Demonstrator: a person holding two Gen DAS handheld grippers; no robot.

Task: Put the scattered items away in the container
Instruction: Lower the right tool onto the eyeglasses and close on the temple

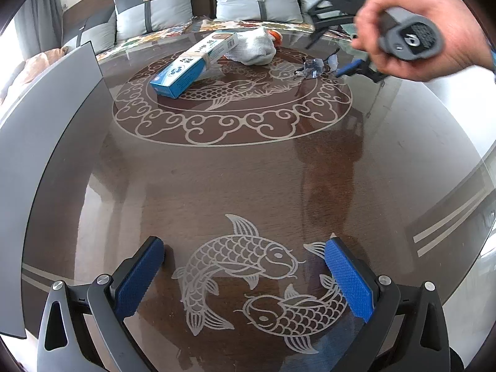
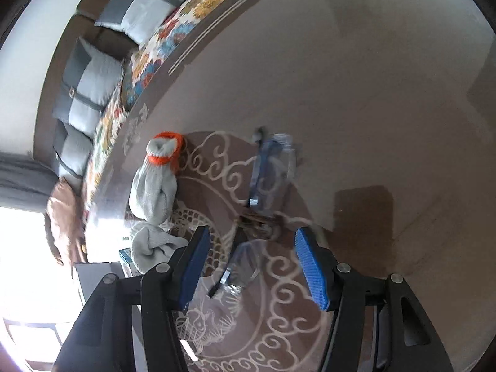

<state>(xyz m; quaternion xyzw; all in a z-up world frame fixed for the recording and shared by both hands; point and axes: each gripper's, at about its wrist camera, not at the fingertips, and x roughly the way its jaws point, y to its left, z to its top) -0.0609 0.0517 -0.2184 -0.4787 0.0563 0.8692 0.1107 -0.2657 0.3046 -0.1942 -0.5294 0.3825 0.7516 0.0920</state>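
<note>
Clear safety glasses (image 2: 269,170) lie on the glass table, stretching down to a second lens between and beyond my right gripper's (image 2: 251,234) blue pads. That gripper is open and grips nothing; its view is motion-blurred. White knit gloves with orange cuffs (image 2: 155,179) lie left of the glasses. In the left wrist view the glasses (image 1: 316,66), a glove (image 1: 254,48) and a blue-and-white box (image 1: 192,65) sit at the far side. A hand (image 1: 434,40) holds the right gripper over the glasses, one blue finger (image 1: 350,68) showing. My left gripper (image 1: 245,248) is open and empty over the koi pattern.
A grey container wall (image 1: 46,155) stands at the left edge of the table; its corner (image 2: 93,279) shows beside the box. Behind the table (image 1: 248,170) runs a sofa with grey cushions (image 1: 257,0) and a floral throw (image 2: 161,46).
</note>
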